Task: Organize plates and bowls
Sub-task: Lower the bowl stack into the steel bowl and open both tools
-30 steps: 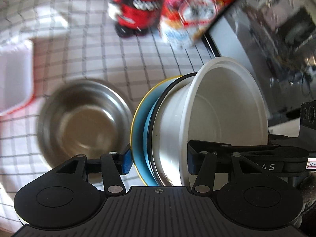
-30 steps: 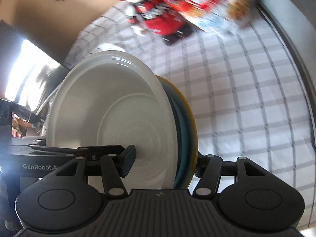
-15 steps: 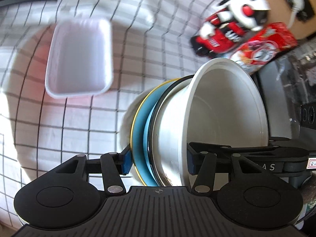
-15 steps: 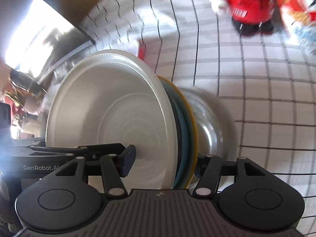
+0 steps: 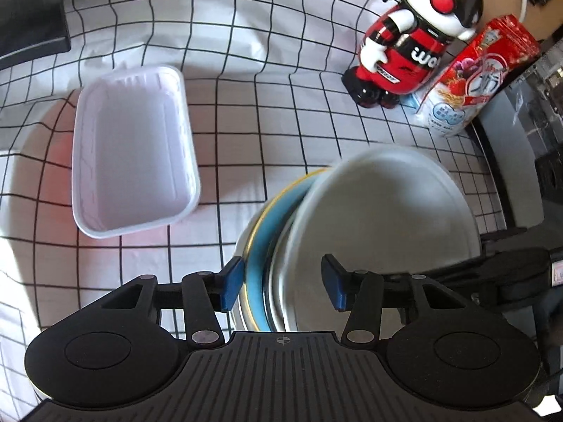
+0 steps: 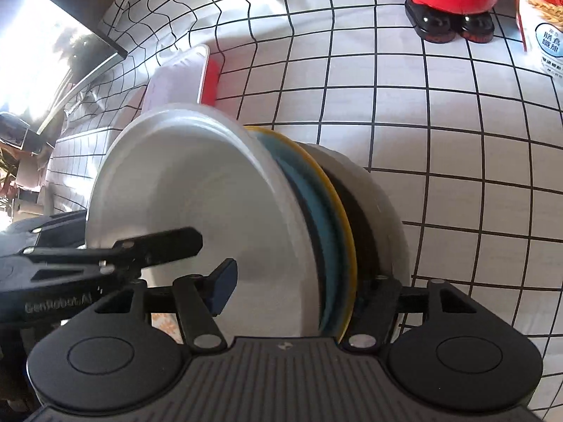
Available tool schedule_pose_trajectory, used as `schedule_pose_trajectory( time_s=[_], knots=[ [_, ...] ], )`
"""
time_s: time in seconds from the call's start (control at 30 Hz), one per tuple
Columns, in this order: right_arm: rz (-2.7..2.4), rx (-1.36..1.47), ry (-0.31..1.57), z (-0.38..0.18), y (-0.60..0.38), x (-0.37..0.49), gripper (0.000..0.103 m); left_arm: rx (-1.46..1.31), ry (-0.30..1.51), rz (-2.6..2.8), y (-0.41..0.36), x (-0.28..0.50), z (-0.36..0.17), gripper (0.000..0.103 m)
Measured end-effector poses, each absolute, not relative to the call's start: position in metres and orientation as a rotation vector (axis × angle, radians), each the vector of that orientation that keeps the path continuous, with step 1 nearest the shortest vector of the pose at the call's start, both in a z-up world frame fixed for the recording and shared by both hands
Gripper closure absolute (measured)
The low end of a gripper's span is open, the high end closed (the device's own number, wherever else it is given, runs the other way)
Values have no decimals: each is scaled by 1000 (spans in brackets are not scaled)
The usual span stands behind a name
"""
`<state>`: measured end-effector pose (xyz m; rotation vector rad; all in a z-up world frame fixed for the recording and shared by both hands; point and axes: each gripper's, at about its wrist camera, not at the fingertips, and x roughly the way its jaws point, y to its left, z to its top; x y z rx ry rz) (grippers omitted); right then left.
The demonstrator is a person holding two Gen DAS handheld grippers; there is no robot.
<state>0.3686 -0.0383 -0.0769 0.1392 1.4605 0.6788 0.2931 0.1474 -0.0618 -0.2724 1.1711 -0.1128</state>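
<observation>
A stack of dishes sits between both grippers: a white bowl on top, a blue plate with a yellow rim under it, and a steel bowl beneath. My left gripper straddles the stack's edge with a gap at its pads. My right gripper straddles the opposite edge; its right finger is hidden behind the plate. The white bowl looks blurred and tilted. The other gripper's finger lies across the bowl's inside.
A white rectangular plastic tray lies on the checked tablecloth to the left. A red and white robot figure and a red snack bag stand at the back right. A dark appliance edge runs along the right.
The stack has come down over the steel bowl, which now sits under the plate. Both sets of jaws have widened off the stack. The white bowl has shifted and tilted.
</observation>
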Motion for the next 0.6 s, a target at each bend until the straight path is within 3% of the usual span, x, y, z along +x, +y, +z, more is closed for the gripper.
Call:
schedule_pose_trajectory(
  time_s=[0.13,0.27,0.6],
  knots=[
    [673,143,1463,-74,-42,369,39,-283,1170,-111,149,296,-61,58],
    [648,102,1365,-51,-51,367,37,-311,1160,-133,150,292,-60,75],
    [604,-46,1097,8,-57,341,32,-484,996,-209,173,269,-30,75]
  ],
)
